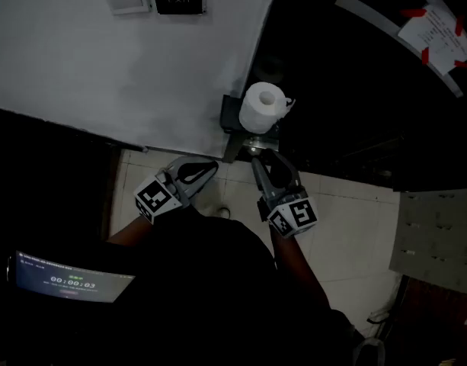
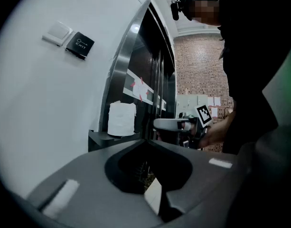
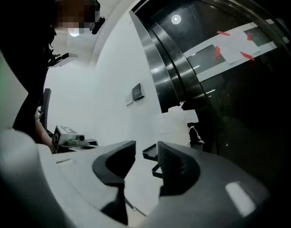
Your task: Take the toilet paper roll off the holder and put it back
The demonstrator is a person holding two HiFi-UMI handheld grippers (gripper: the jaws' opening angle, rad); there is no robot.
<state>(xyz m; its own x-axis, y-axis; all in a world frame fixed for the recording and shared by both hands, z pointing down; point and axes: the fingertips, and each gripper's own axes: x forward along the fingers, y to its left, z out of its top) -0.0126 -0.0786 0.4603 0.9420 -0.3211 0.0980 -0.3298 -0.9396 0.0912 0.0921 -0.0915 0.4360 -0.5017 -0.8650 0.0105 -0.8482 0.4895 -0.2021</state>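
Seen from above, a white toilet paper roll [image 1: 262, 107] stands upright with its core hole facing up, on a dark holder [image 1: 231, 118] at the upper centre of the frame. The right tongs [image 1: 260, 158] sit just below it and point toward it, slightly parted and empty. The left tongs [image 1: 212, 166], lower left of the roll and farther off, appear clenched on nothing.

The toilet paper roll [image 1: 261, 107] is looking like soft, crinkly white paper. The wall [image 1: 142, 59] is looking matt white, the door frame [image 3: 162, 80] is showing shiny brushed metal, the glass door [image 3: 240, 118] is gleaming dark and glossy. The right gripper [image 3: 144, 148] fingers [image 3: 178, 167] are looking like matt, ribbed plastic.
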